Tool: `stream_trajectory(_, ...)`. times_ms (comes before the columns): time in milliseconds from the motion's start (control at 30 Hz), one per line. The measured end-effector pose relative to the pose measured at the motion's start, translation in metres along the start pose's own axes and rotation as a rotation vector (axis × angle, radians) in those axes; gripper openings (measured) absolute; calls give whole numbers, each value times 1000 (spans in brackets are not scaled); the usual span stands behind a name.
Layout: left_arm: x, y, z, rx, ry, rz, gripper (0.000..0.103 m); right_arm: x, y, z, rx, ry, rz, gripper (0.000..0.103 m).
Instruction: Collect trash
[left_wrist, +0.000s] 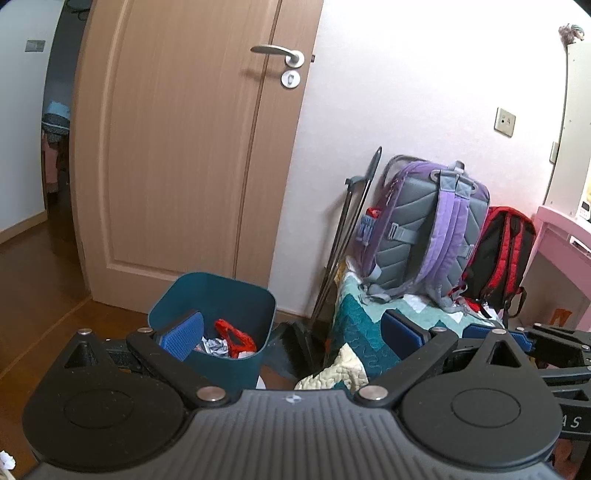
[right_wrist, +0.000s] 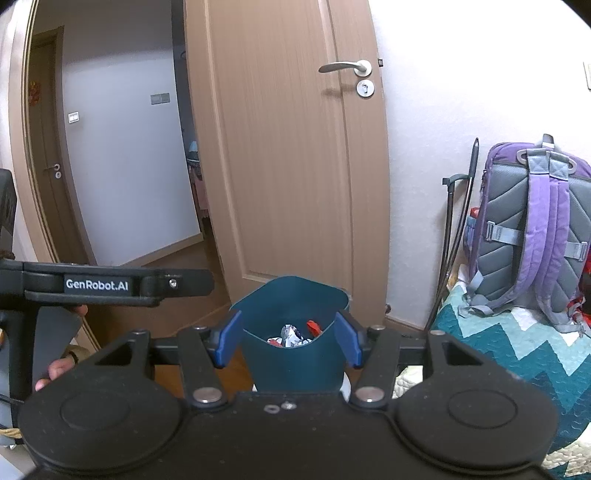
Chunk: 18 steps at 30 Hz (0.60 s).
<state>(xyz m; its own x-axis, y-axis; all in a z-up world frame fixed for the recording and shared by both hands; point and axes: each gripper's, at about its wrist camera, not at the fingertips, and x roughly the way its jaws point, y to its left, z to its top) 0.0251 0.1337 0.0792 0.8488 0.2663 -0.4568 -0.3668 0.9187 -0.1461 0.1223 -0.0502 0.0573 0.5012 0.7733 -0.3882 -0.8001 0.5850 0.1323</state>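
Here, teal bin (right_wrist: 295, 354) on floor before door (right_wrist: 280, 147), at 12 o'clock of right gripper (right_wrist: 290, 341); crumpled trash (right_wrist: 291, 336) inside. Left gripper (left_wrist: 291, 332) and right: jaws spread, empty.

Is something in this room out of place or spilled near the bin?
One crumpled white scrap lies on the floor at the lower left, outside the teal bin, which already holds paper and a red wrapper. Both grippers, left and right, are open and empty.
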Motion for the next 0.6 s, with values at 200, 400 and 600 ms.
stream_trajectory(200, -7, -6, 3, -7, 6, 7, 103, -12, -3, -4, 2, -3, -6, 55)
stream_trajectory(400, -8, -10, 1, -11, 3, 44, 103, -20, -6, -8, 19, -2, -1, 55)
stream_trajectory(600, -11, -15, 0, -14, 9, 46, 103, -24, -11, -11, 25, 0, -9, 55)
